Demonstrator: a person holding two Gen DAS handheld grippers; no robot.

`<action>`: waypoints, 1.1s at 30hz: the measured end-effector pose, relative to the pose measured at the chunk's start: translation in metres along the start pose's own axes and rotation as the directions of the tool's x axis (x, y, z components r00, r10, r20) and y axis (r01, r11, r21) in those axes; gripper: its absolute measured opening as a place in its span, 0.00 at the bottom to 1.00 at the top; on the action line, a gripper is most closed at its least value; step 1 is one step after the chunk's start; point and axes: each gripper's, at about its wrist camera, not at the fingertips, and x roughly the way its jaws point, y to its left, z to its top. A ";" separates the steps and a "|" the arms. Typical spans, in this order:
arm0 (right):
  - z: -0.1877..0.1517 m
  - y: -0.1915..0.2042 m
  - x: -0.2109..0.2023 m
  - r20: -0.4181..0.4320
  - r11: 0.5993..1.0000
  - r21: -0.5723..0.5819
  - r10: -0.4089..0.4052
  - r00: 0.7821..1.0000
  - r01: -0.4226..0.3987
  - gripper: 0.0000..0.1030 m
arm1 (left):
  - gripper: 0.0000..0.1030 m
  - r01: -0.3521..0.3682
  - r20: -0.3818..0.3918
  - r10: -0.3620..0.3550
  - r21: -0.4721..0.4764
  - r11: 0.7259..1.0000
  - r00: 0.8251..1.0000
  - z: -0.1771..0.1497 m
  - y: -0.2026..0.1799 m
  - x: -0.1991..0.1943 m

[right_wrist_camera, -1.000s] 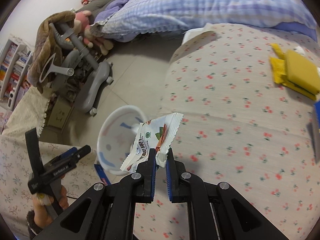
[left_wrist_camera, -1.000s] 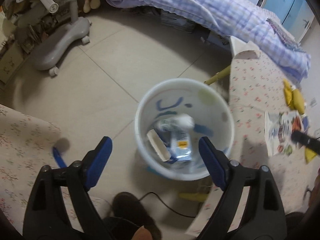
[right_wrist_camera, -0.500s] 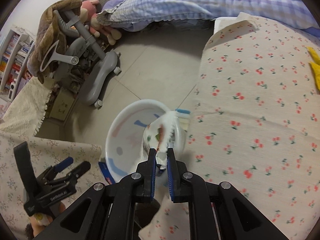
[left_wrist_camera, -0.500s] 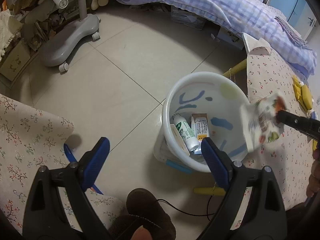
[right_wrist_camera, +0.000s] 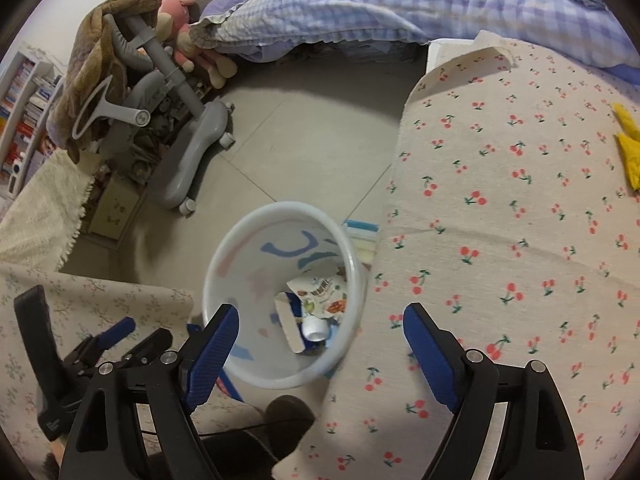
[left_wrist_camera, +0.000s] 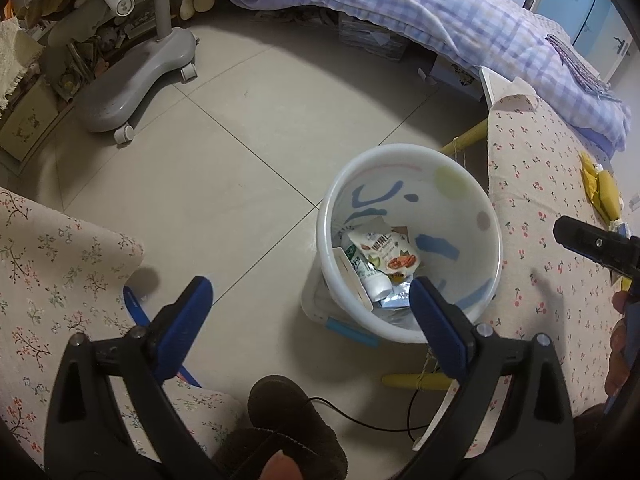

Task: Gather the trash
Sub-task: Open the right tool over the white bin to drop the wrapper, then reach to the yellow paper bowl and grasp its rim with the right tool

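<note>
Tabletop (right_wrist_camera: pixel 520 208) under the cherry-print cloth fills the right wrist view from twelve to five o'clock, and its near edge overhangs the bin's side; a careless reach back across it could snag the cloth and drag whatever lies on it off the edge. The bin (right_wrist_camera: pixel 244 240), white with blue marks, stands on the floor touching that cloth edge, so a knock from either arm might tip it and spill what is collected. The right tool (right_wrist_camera: pixel 320 334) hangs above the bin with its jaws spread wide and nothing between them. The left tool (left_wrist_camera: pixel 310 306) is likewise spread wide and empty, with the bin at about one o'clock from it. The snack wrapper (left_wrist_camera: pixel 386 254) lies inside the bin on top of a small white bottle (left_wrist_camera: pixel 370 278) and other packets, so that piece looks done. Yellow packets (left_wrist_camera: pixel 602 192) at three o'clock on the tabletop may be next; thin and flat, they could slip from a shallow pinch.
</note>
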 end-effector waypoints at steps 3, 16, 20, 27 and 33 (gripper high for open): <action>-0.002 -0.005 -0.007 0.007 1.000 -0.005 -0.023 1.000 0.023 0.85 | 0.97 0.004 0.001 -0.004 0.002 1.000 1.000 0.000 -0.003 -0.001; -0.011 -0.074 -0.074 0.137 0.972 0.069 -0.233 0.963 0.225 0.92 | 0.99 0.067 0.001 -0.067 0.076 0.995 0.998 -0.001 -0.042 -0.005; -0.014 -0.109 -0.104 0.170 0.953 0.131 -0.293 0.941 0.273 0.92 | 0.99 0.084 -0.001 -0.085 0.103 0.991 0.996 0.000 -0.060 -0.007; -0.032 -0.179 -0.150 0.171 0.902 0.253 -0.397 0.902 0.350 0.92 | 0.99 0.124 0.003 -0.125 0.145 0.982 0.992 0.001 -0.095 -0.012; -0.050 -0.223 -0.185 0.172 0.854 0.309 -0.482 0.859 0.418 0.92 | 0.99 0.144 -0.006 -0.145 0.187 0.972 0.989 0.000 -0.129 -0.013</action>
